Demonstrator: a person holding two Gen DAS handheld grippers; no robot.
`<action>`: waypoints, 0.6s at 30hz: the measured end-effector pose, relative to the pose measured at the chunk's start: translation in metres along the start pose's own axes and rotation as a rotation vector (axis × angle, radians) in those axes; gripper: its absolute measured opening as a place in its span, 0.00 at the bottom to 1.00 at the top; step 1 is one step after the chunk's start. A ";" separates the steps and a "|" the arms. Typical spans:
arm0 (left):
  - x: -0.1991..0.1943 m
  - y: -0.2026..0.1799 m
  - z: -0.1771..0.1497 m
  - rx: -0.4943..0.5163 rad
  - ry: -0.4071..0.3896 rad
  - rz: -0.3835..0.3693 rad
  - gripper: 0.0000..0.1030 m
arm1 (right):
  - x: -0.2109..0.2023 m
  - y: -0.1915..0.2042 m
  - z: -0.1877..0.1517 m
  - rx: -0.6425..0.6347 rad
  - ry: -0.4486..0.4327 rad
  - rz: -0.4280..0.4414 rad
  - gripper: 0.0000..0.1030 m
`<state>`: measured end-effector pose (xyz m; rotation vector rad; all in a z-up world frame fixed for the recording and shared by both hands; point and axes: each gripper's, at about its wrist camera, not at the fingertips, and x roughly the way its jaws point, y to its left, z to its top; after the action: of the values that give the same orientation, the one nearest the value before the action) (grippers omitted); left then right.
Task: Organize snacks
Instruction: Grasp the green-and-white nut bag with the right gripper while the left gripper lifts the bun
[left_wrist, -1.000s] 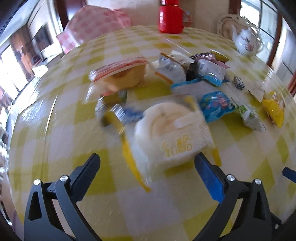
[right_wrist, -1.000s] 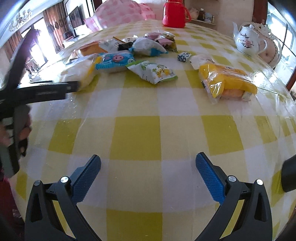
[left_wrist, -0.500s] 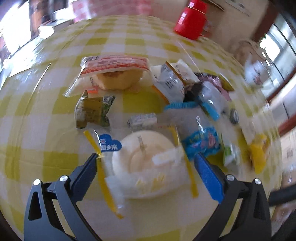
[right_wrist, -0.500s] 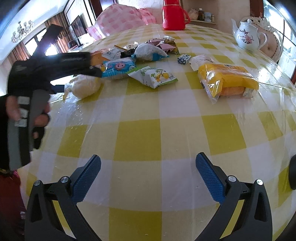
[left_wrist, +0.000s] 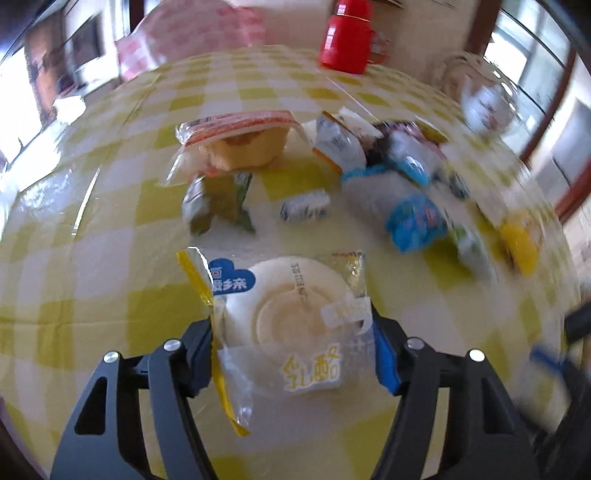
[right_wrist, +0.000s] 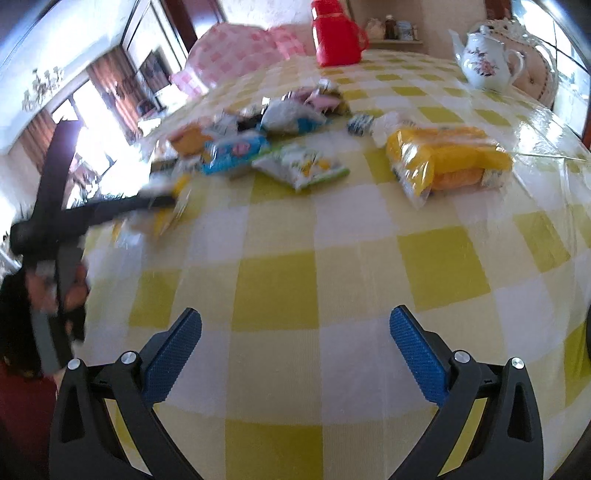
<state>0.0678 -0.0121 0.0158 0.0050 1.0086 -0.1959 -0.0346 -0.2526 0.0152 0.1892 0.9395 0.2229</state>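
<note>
A round white bun in a clear packet (left_wrist: 295, 314) with yellow edges lies on the yellow-checked table (right_wrist: 277, 288). My left gripper (left_wrist: 290, 332) straddles it, its jaws closing, and both pads press on the wrapper's sides. In the right wrist view the left gripper (right_wrist: 162, 201) shows as a dark blur at the left, with a hand behind it. My right gripper (right_wrist: 295, 321) hovers open over bare cloth, nothing between its blue pads (right_wrist: 173, 354). Beyond the bun lie an orange-topped cake packet (left_wrist: 240, 144), a green packet (left_wrist: 218, 203), a small silver packet (left_wrist: 304, 208) and a blue packet (left_wrist: 415, 221).
A yellow cake packet (right_wrist: 447, 166) and a green-and-white packet (right_wrist: 303, 168) lie ahead of the right gripper. A red flask (right_wrist: 336, 33) and a flowered teapot (right_wrist: 487, 62) stand at the table's far side. A pink checked cushion (right_wrist: 236, 51) sits behind.
The left gripper's jaws have come in from wide open onto the sides of the bun packet, which now sits deeper between them. The right gripper stays open in place.
</note>
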 end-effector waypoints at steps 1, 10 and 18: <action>-0.006 0.002 -0.008 0.031 -0.001 0.001 0.66 | 0.001 0.000 0.006 -0.004 -0.007 -0.001 0.96; -0.029 0.030 -0.041 0.028 0.024 -0.056 0.76 | 0.046 0.032 0.085 -0.282 -0.009 -0.031 0.95; -0.021 0.029 -0.041 -0.004 0.023 -0.036 0.91 | 0.099 0.021 0.102 -0.324 0.099 -0.040 0.74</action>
<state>0.0277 0.0235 0.0093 -0.0149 1.0322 -0.2275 0.1030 -0.2123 0.0028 -0.1404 0.9901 0.3464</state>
